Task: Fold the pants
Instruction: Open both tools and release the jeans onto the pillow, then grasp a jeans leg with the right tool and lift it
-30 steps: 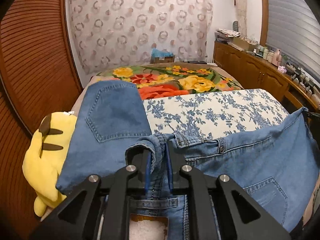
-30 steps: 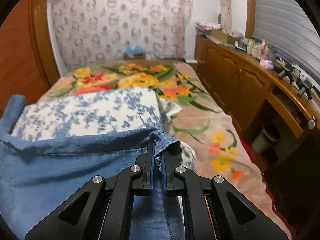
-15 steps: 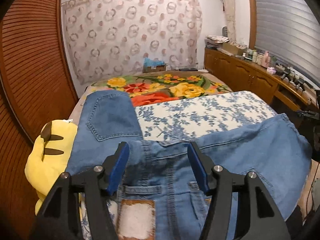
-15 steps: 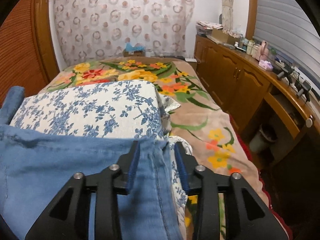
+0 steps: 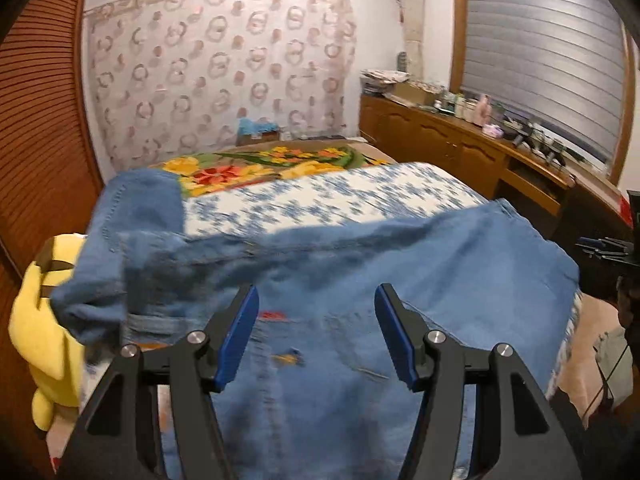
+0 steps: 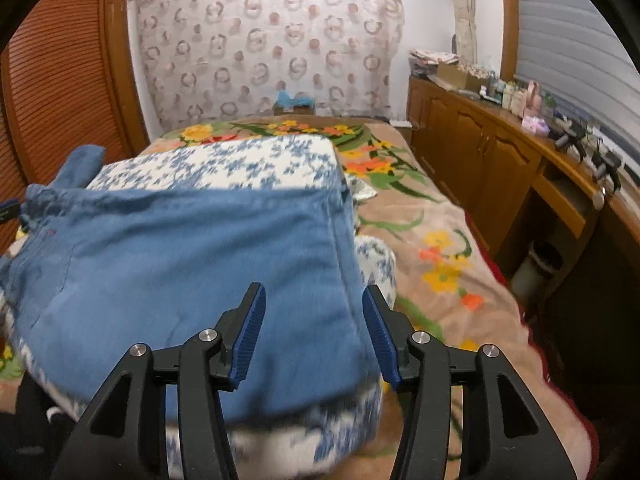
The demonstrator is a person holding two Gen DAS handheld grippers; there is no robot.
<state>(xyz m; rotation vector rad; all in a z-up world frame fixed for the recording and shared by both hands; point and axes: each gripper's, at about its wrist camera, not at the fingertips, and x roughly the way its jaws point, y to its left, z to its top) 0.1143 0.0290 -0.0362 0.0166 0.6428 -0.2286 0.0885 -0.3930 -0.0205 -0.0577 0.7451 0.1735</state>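
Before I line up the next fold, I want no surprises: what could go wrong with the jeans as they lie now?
The jeans lie draped over the blue-flowered cushion, their right edge close to its side; they could slide off.

A loose denim flap sticks up by the yellow plush toy; it may fold in crooked.

The left claw stands open and the right claw has just been opening, so nothing pins the cloth.

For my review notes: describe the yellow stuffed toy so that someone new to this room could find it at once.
Start at the bed with the flowered blanket, and go to its left side, next to the brown slatted wall. There the yellow stuffed toy lies at the bed's edge, partly under the denim pants. It is the only plain bright yellow thing among blue and flowered cloth, with dark stripes.
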